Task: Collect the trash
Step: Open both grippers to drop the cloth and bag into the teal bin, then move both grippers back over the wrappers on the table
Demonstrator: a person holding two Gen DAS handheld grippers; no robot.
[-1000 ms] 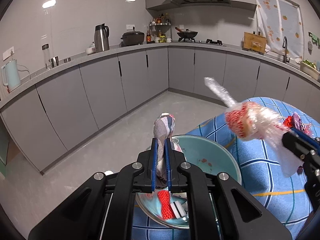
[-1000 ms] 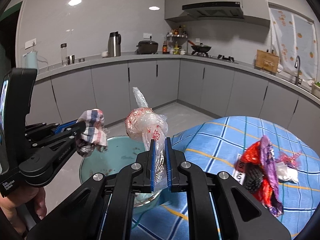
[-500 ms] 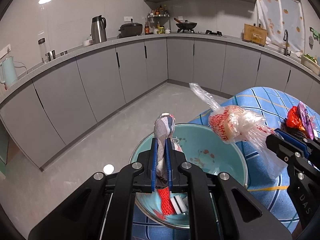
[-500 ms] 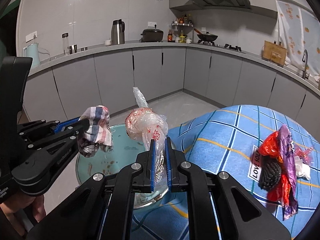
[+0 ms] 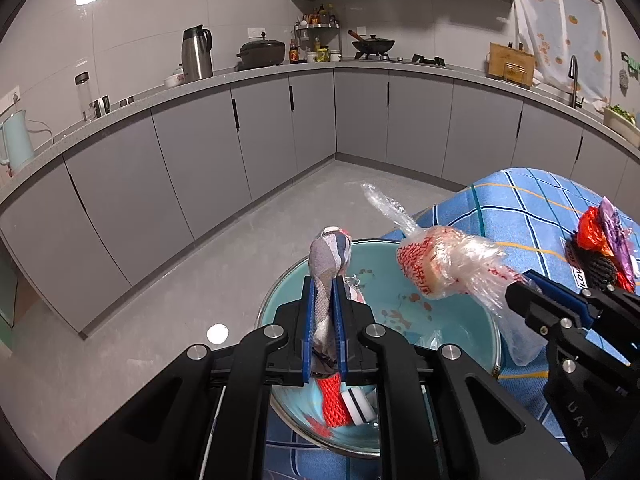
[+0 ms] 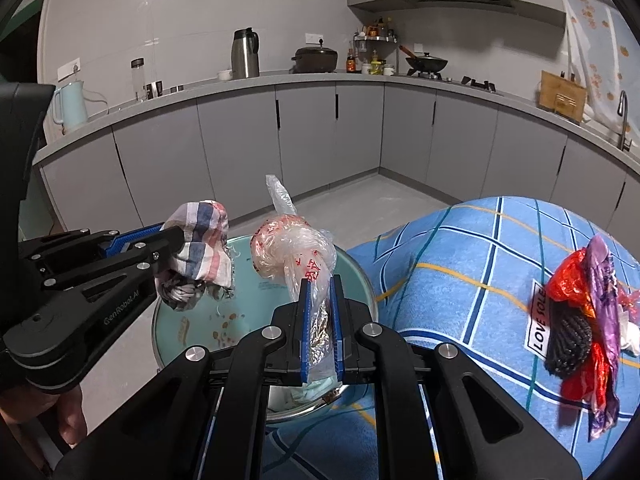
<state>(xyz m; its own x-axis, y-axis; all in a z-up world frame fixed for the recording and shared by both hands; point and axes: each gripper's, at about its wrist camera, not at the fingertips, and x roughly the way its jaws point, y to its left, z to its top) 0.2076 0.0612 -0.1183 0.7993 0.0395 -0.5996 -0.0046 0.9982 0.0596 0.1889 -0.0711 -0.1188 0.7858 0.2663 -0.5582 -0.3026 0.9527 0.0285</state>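
Left gripper (image 5: 323, 280) pinching a striped cloth wad (image 5: 330, 256). Right gripper (image 6: 320, 284) pinching a knotted clear plastic bag (image 6: 292, 254). Both held above a teal bowl (image 6: 168, 336) on a blue checked tablecloth (image 6: 460, 264). Red and purple wrappers (image 6: 588, 320) lying farther right.

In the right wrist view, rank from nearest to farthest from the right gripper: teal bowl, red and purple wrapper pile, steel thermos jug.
1. Teal bowl: directly beneath the right gripper.
2. Red and purple wrapper pile: rightward on the blue checked tablecloth.
3. Steel thermos jug: on the far counter.
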